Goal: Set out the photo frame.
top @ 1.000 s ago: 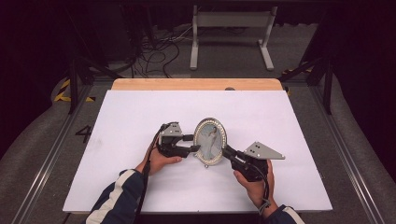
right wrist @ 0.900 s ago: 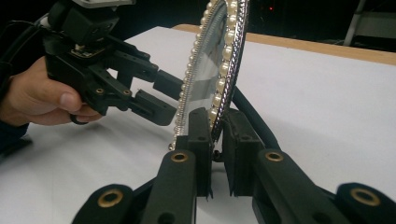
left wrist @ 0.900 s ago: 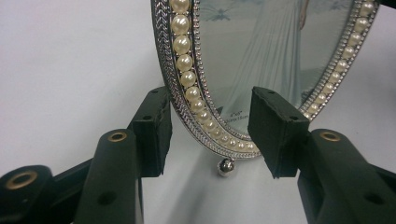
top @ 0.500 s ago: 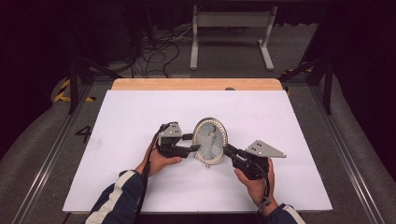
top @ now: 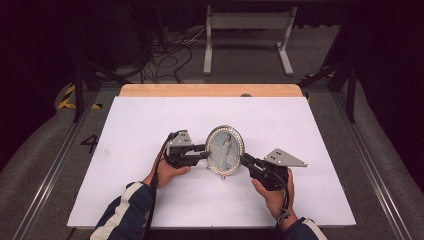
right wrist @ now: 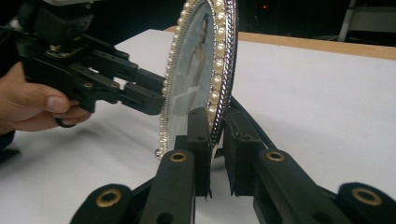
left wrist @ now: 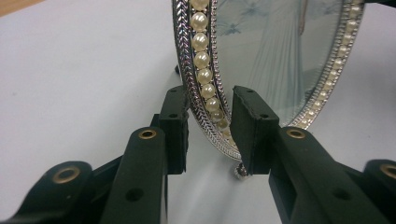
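An oval photo frame (top: 225,149) with a pearl-studded silver rim stands upright on the white table top (top: 150,120). My left gripper (top: 206,151) reaches in from the left. Its jaws have just been closing, and the frame's lower left rim (left wrist: 205,88) sits between its pads (left wrist: 209,121), which touch it front and back. From the right, my right gripper (top: 245,160) is shut on the lower right rim; its pads (right wrist: 215,126) pinch the pearl edge (right wrist: 217,70). The left gripper (right wrist: 156,95) and its hand also show in the right gripper view.
A wooden strip (top: 210,90) borders the table's far edge. Beyond it, on the dark floor, are a white metal stand (top: 247,30) and loose cables (top: 165,55). Metal rails (top: 50,165) run along both sides of the table.
Both hands have kept their places. The frame stands a little more upright than a second ago, and the left jaws have drawn in on its rim.
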The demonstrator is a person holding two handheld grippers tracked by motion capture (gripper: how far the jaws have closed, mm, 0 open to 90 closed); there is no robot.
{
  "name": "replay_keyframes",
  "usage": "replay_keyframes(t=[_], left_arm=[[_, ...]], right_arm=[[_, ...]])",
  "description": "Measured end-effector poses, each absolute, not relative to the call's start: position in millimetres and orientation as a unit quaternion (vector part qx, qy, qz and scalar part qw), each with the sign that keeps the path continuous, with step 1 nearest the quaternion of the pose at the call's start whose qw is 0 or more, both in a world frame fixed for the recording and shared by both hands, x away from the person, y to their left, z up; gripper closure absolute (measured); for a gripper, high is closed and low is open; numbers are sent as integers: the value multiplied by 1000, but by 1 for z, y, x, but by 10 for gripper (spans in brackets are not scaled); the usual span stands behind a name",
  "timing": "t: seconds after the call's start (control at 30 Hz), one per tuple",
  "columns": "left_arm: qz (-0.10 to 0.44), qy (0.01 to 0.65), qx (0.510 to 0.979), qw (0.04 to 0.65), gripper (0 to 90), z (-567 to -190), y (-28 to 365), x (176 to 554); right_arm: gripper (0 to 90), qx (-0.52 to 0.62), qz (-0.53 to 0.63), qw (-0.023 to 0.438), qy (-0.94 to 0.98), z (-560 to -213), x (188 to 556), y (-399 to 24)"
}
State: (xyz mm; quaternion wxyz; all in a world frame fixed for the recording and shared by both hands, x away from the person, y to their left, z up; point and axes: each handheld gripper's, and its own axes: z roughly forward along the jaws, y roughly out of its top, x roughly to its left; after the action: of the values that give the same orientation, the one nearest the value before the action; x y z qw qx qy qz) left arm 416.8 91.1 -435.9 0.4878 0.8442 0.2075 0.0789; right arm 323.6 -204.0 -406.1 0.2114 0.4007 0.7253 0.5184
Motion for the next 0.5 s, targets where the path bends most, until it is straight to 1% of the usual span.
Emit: replay_keyframes(t=[0.17, 0.33, 0.5], left_arm=[[90, 205, 852, 472, 674, -435, 91, 413], [84, 203, 855, 470, 674, -435, 94, 412], [88, 201, 857, 466, 633, -435, 93, 409]], right_arm=[[813, 406, 522, 214, 719, -408, 325, -205], [816, 406, 521, 222, 717, -407, 327, -203], [818, 414, 524, 221, 710, -409, 328, -204]])
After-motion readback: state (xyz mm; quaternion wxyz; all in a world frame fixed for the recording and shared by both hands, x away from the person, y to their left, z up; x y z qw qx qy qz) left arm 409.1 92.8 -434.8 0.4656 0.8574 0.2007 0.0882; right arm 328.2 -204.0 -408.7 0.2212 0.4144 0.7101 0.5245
